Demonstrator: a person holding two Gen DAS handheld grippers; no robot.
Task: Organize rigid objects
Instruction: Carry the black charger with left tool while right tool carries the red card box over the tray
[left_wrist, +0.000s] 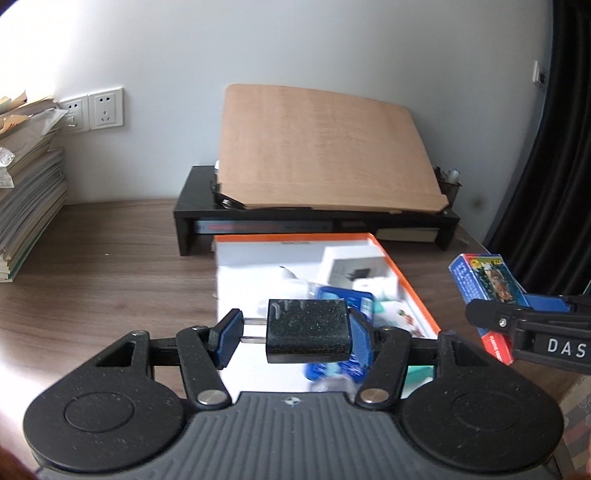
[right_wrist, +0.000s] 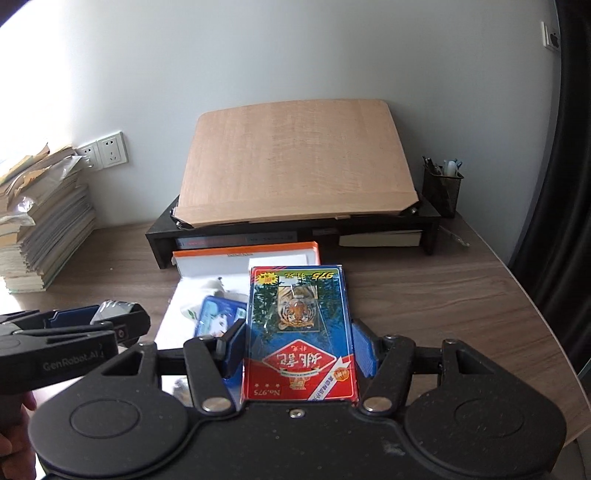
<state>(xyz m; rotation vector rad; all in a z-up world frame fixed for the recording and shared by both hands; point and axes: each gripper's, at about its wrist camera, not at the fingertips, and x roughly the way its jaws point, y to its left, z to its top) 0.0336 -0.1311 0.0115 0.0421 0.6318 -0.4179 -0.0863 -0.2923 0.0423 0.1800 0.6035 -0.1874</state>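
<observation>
My left gripper (left_wrist: 291, 338) is shut on a black plug adapter (left_wrist: 307, 330), its two prongs pressed against the left pad. It is held above a white box with orange rim (left_wrist: 406, 284) that holds small items, including a blue pack (left_wrist: 347, 301). My right gripper (right_wrist: 299, 352) is shut on a playing card box (right_wrist: 300, 330) with a tiger picture, held above the same box's right edge (right_wrist: 314, 249). The card box (left_wrist: 484, 282) and right gripper show at the right of the left wrist view. The left gripper (right_wrist: 110, 325) shows at the left of the right wrist view.
A black monitor riser (right_wrist: 295, 230) carries a tilted wooden board (right_wrist: 295, 162) at the back of the wooden desk (right_wrist: 424, 295). A stack of books and papers (right_wrist: 40, 225) stands at left below wall sockets (right_wrist: 107, 151). A mesh pen holder (right_wrist: 441, 188) stands back right.
</observation>
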